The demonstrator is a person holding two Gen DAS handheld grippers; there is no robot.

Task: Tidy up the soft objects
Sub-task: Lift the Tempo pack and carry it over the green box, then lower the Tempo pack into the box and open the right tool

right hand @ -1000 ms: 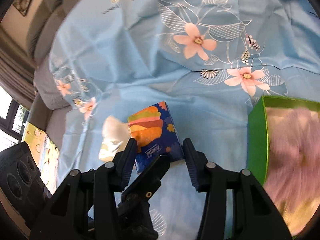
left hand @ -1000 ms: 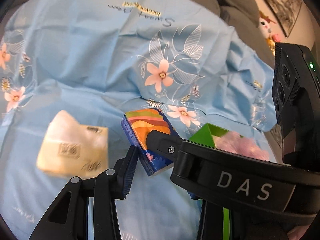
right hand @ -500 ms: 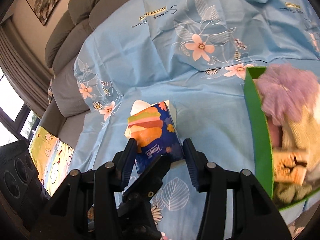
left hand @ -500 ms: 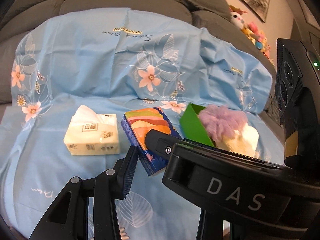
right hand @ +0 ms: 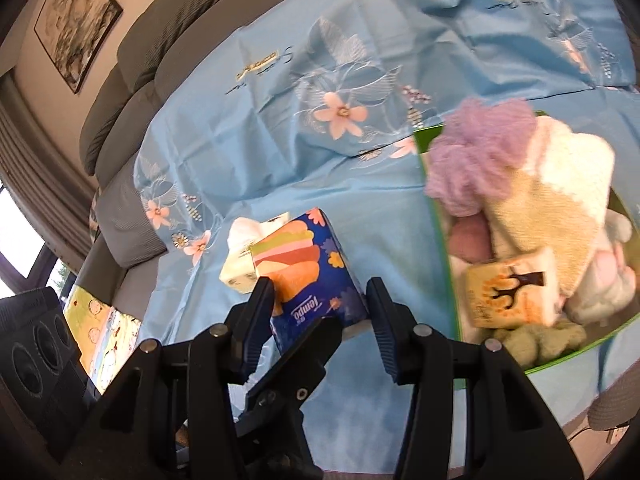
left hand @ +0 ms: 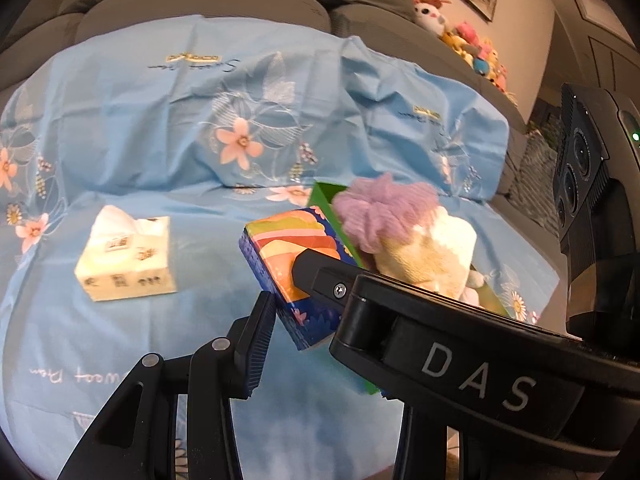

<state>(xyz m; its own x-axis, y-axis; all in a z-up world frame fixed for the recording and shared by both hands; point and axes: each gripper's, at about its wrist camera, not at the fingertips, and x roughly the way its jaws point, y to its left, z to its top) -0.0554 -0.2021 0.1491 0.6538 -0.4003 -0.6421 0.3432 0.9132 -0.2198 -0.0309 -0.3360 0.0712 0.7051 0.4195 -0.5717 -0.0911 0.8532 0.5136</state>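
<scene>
A blue tissue pack (left hand: 288,256) with orange and pink waves hangs above the blue cloth, held from two sides. My left gripper (left hand: 316,320) is shut on it; one pad (left hand: 260,332) presses its left side, and the other finger is hidden behind the right gripper's body. In the right wrist view my right gripper (right hand: 320,308) is shut on the same pack (right hand: 312,276). Just right of the pack stands a green box (right hand: 436,184) holding a purple fluffy thing (right hand: 476,148), a cream towel (right hand: 548,184) and a small tree-printed pack (right hand: 512,288).
A white tissue pack (left hand: 128,256) lies on the blue floral cloth (left hand: 180,120) to the left. The cloth covers a grey sofa (left hand: 200,4). Plush toys (left hand: 460,32) sit at the sofa's far right end. A black speaker (right hand: 36,352) stands beside the sofa.
Both grippers have drawn back from the sofa with the pack still between them. The sofa back, the green box and its contents have come into fuller view.
</scene>
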